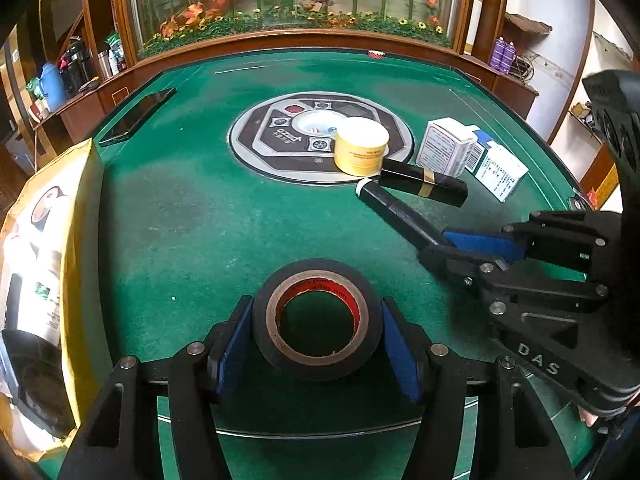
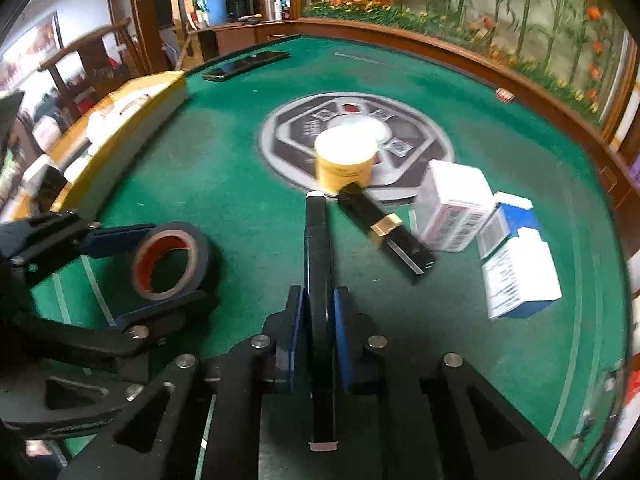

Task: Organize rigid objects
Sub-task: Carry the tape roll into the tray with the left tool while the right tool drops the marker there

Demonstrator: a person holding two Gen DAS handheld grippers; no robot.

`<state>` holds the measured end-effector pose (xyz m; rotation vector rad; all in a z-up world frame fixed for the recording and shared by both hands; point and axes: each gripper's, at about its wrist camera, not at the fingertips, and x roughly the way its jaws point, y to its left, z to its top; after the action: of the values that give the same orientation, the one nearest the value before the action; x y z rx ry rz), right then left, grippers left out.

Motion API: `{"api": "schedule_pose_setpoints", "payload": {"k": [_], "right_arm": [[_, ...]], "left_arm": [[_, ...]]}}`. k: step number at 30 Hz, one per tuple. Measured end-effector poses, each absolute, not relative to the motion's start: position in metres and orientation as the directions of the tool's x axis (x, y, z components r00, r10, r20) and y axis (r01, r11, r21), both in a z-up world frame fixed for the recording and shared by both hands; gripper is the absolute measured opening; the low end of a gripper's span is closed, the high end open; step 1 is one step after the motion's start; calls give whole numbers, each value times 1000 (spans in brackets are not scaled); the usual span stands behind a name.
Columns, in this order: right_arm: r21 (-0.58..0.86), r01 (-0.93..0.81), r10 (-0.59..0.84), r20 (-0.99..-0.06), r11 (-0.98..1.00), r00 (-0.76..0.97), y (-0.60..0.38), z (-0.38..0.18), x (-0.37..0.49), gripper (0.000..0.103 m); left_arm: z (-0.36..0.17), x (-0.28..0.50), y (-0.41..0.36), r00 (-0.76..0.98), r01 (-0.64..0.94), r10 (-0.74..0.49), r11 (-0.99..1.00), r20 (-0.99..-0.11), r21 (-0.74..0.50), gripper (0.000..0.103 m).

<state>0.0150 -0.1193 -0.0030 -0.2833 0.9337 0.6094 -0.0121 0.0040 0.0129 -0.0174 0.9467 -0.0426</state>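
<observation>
Nearest you, your left gripper (image 1: pixel 316 340) is clamped on the black tape roll with the red core (image 1: pixel 316 320), standing on the green felt table (image 1: pixel 180 220). Your right gripper (image 2: pixel 320 320) is closed on a slim black bar with white ends (image 2: pixel 318 264). Just beyond lie a black tube with a gold band (image 2: pixel 386 232), a yellow tub (image 2: pixel 346 162) and white cartons (image 2: pixel 456 208). A yellow box (image 1: pixel 44 264) lines the left edge; open felt lies between.

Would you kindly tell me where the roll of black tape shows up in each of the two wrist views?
Left wrist view: the tape roll sits at bottom centre, between the left tool's blue pads.
Right wrist view: the tape roll is at the left, middle height.
Shared landmark: the yellow tub on the table's round centre panel.
</observation>
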Motion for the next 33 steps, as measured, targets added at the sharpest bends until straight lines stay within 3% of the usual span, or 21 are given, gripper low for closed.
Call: {"api": "schedule_pose_setpoints", "payload": {"k": [7, 15, 33], "right_arm": [[205, -623, 516, -772, 755, 371, -124, 7, 16, 14], [331, -575, 593, -723, 748, 355, -136, 13, 24, 14], [467, -532, 692, -613, 706, 380, -160, 33, 28, 14]], "left_arm": [[21, -17, 10, 597, 7, -37, 999, -801, -41, 66], [35, -26, 9, 618, 7, -56, 998, -784, -66, 66], [100, -50, -20, 702, 31, -68, 997, -709, -66, 66]]}}
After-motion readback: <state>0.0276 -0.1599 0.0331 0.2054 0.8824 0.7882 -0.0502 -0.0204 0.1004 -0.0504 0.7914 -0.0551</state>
